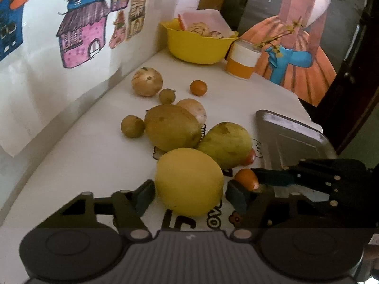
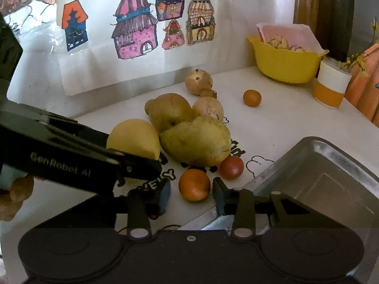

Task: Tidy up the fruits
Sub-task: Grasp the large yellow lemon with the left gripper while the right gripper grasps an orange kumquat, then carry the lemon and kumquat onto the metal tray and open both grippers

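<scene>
We see a white tabletop [image 1: 94, 156] pushed against a wall hung with drawings of colourful houses [image 2: 135, 33]. On the right-wrist view a metal tray [image 2: 315, 165] sits at about four o'clock, with nothing visible in it. A yellow bowl [image 2: 284, 64] with wrapped food stands far back at one o'clock, an orange-and-white cup [image 2: 330, 87] just beside it.

The fruits lie loose in the middle of the tabletop. A large yellow fruit [image 1: 189, 182] sits between our left gripper [image 1: 189, 194] fingers, which are spread wide on either side of it; we cannot tell whether they touch it. Behind it, at twelve o'clock, a green mango [image 1: 225, 144] leans against a brownish-green fruit [image 1: 171, 127], with a pale round fruit [image 1: 194, 108] tucked behind. A tan striped fruit [image 1: 146, 81] lies further back near the wall.

Our right gripper [image 2: 191, 195] has its fingers released, one on each side of a small orange fruit [image 2: 194, 184] without closing on it. A small red fruit [image 2: 231, 167] rests just beside, at one o'clock, touching the mango. Another small orange fruit [image 2: 252, 98] lies alone, well apart, towards the bowl.
</scene>
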Demonstrator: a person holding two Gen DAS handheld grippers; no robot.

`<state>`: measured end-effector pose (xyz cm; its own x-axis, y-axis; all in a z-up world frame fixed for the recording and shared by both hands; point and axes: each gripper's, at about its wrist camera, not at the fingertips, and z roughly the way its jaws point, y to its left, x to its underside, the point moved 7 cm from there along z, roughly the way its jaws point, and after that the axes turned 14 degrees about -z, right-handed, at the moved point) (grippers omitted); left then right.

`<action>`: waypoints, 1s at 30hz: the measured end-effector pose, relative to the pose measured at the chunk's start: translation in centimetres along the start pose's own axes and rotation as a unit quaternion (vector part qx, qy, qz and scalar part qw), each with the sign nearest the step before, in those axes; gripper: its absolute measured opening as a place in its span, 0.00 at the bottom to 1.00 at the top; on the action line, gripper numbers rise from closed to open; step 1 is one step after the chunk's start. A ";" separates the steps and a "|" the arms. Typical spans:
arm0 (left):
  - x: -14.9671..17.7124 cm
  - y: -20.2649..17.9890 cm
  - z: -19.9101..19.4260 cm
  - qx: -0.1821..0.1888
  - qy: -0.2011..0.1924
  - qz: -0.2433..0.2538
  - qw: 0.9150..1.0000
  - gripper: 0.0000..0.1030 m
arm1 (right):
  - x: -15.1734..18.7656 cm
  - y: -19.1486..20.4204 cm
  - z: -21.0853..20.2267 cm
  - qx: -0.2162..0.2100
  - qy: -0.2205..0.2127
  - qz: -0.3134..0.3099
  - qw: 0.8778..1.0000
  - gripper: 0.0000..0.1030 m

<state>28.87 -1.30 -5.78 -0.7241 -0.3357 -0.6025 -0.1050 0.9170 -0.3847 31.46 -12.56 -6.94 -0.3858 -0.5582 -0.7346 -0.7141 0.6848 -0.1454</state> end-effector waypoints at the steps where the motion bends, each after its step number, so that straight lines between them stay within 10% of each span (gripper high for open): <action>1: 0.0 0.0 0.0 -0.002 -0.001 -0.002 1.000 0.62 | 0.0 0.0 0.0 0.000 -0.002 0.002 1.000 0.34; 18: -0.4 -2.4 -5.0 0.005 -0.024 -0.002 1.000 0.60 | -0.8 -0.5 -6.6 0.015 -0.059 0.030 0.998 0.28; 30: -3.3 -12.7 -0.4 0.075 -0.051 0.026 0.996 0.61 | 1.7 -12.2 -12.0 0.135 -0.057 0.055 0.988 0.28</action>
<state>32.33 -11.78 1.38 -0.6514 -0.3168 -0.6894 0.0393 0.8934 -0.4476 32.55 -27.46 1.53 -0.3729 -0.4272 -0.8237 -0.4844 0.8468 -0.2199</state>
